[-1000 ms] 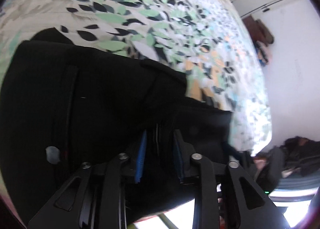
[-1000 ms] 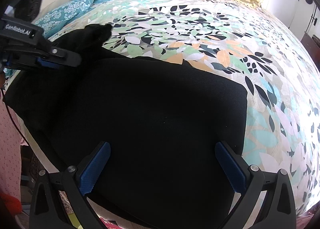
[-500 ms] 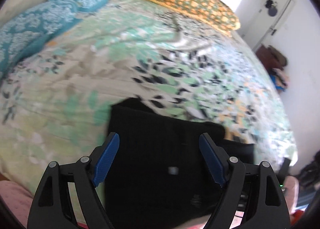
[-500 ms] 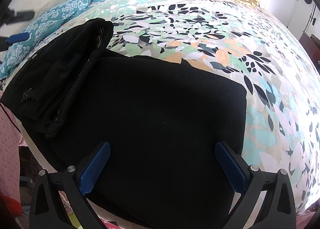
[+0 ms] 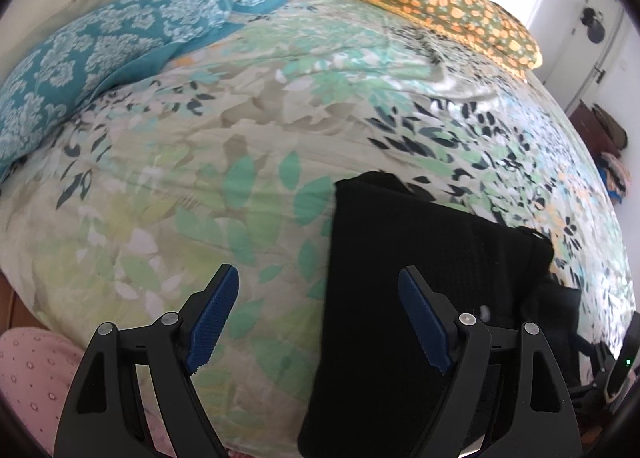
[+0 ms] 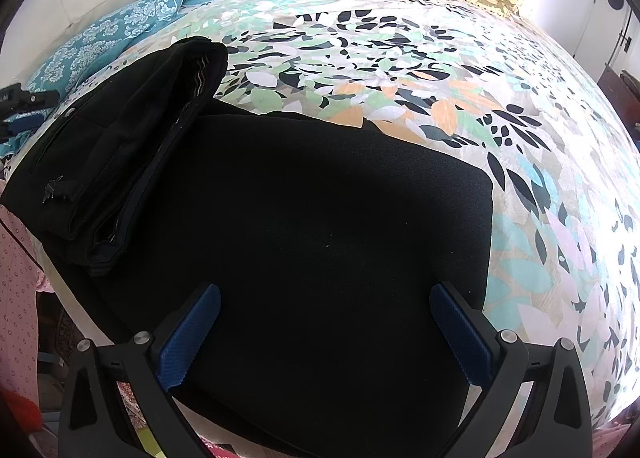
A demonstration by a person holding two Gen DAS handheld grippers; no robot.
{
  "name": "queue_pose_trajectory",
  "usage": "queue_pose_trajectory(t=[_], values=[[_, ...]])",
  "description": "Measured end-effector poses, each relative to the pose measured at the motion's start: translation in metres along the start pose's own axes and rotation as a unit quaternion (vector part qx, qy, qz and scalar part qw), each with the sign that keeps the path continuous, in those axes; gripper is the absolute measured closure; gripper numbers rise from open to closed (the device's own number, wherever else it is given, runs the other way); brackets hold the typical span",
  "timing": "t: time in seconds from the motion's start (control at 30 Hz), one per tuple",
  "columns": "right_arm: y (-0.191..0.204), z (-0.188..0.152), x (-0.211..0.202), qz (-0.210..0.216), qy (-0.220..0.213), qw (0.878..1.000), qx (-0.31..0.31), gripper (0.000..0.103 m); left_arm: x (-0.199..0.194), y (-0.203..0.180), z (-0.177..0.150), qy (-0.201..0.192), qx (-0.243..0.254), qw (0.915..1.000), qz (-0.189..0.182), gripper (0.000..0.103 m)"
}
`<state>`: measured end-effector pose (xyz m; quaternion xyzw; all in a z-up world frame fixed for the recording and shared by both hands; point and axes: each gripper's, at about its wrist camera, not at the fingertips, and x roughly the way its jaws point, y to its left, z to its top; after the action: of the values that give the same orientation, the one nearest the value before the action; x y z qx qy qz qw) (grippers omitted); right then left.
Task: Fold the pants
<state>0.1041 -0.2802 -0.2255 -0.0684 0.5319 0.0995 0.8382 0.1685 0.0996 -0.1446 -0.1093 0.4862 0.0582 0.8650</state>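
Beside the pants' (image 5: 420,258) left edge, open bedspread (image 5: 180,197); both grippers wide.

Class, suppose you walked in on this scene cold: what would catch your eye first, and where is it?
The black pants dominate, lying folded at the near edge of the leaf-patterned bedspread, with a thicker folded part on their left. Beyond them, teal pillows line the bed's left side and an orange-flowered pillow lies at the far end.
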Motion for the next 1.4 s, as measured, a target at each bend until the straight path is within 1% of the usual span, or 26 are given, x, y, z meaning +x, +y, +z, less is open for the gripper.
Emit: queue_pose_trajectory(t=[0.07,0.13,0.2,0.23,0.27,0.3,0.37,0.4,0.43,0.47,0.5,0.57,0.6,0.7,0.8,0.83,0.93,0.97,1.0,1.03,1.07,1.1,1.13,1.23,1.3,1.4], values=[[-0.005,0.004,-0.006,0.019,0.008,1.0,0.001,0.0,0.0,0.011,-0.001,-0.003,-0.019,0.9998,0.006,0.019],[-0.014,0.009,-0.017,0.04,-0.007,0.999,0.026,0.0,0.002,0.022,-0.002,-0.004,-0.038,0.9992,0.009,0.019],[-0.021,0.018,-0.03,0.096,-0.026,0.992,0.071,0.0,0.003,0.031,-0.002,-0.003,-0.056,0.9984,0.007,0.019],[-0.023,0.023,-0.033,0.148,-0.031,0.984,0.099,0.0,0.004,0.035,-0.002,-0.002,-0.064,0.9979,0.004,0.019],[-0.024,0.028,-0.034,0.205,-0.031,0.97,0.125,0.0,0.006,0.04,-0.001,-0.003,-0.075,0.9972,0.001,0.019],[-0.024,0.034,-0.031,0.278,-0.026,0.947,0.158,0.0,0.006,0.041,0.0,-0.003,-0.078,0.9969,0.001,0.019],[-0.019,0.044,-0.016,0.399,0.002,0.891,0.218,0.0,0.009,0.043,0.002,-0.005,-0.082,0.9966,0.002,0.019],[-0.013,0.05,-0.005,0.444,0.03,0.864,0.237,0.0,0.01,0.043,0.002,-0.005,-0.081,0.9967,0.002,0.019],[-0.006,0.055,0.007,0.468,0.061,0.847,0.246,0.001,0.009,0.043,0.002,-0.005,-0.081,0.9967,0.001,0.019],[0.001,0.061,0.017,0.475,0.085,0.841,0.245,0.002,0.01,0.043,0.002,-0.005,-0.079,0.9968,0.0,0.019],[0.008,0.067,0.025,0.47,0.101,0.846,0.231,0.006,0.01,0.043,0.002,-0.005,-0.078,0.9969,-0.001,0.019],[0.022,0.078,0.034,0.437,0.125,0.872,0.18,0.01,0.009,0.044,0.003,-0.004,-0.078,0.9969,-0.002,0.019],[0.028,0.082,0.038,0.429,0.14,0.878,0.162,0.014,0.009,0.045,0.003,-0.004,-0.079,0.9968,-0.003,0.019],[0.039,0.086,0.039,0.435,0.162,0.875,0.137,0.017,0.008,0.052,0.004,-0.006,-0.09,0.9959,-0.006,0.019],[0.05,0.082,0.045,0.39,0.204,0.892,0.099,0.018,0.011,0.057,0.005,-0.003,-0.104,0.9945,-0.01,0.019],[0.052,0.079,0.048,0.38,0.217,0.894,0.095,0.021,0.013,0.057,0.005,-0.001,-0.107,0.9942,-0.011,0.019],[0.056,0.079,0.054,0.388,0.23,0.888,0.088,0.022,0.017,0.055,0.005,0.005,-0.107,0.9941,-0.013,0.019],[0.056,0.08,0.056,0.399,0.23,0.883,0.095,0.022,0.017,0.054,0.005,0.004,-0.104,0.9945,-0.012,0.019],[0.056,0.079,0.059,0.416,0.229,0.873,0.108,0.03,0.017,0.053,0.004,0.004,-0.101,0.9948,-0.012,0.019],[0.055,0.076,0.06,0.423,0.228,0.869,0.118,0.044,0.016,0.052,0.004,0.003,-0.098,0.9951,-0.011,0.019],[0.054,0.073,0.063,0.415,0.228,0.873,0.118,0.052,0.015,0.051,0.004,0.003,-0.094,0.9955,-0.008,0.019],[0.055,0.071,0.064,0.407,0.227,0.878,0.113,0.067,0.015,0.051,0.004,0.002,-0.092,0.9957,-0.006,0.019],[0.057,0.07,0.062,0.401,0.222,0.882,0.11,0.072,0.014,0.051,0.004,0.002,-0.092,0.9957,-0.005,0.019],[0.059,0.074,0.037,0.414,0.183,0.886,0.105,0.08,0.013,0.056,0.003,0.002,-0.102,0.9948,-0.005,0.019],[0.058,0.084,0.005,0.431,0.147,0.886,0.09,0.081,0.012,0.06,0.003,0.003,-0.112,0.9937,-0.007,0.019],[0.05,0.098,-0.037,0.428,0.106,0.895,0.069,0.082,0.011,0.061,0.002,0.002,-0.116,0.9932,-0.013,0.019]])
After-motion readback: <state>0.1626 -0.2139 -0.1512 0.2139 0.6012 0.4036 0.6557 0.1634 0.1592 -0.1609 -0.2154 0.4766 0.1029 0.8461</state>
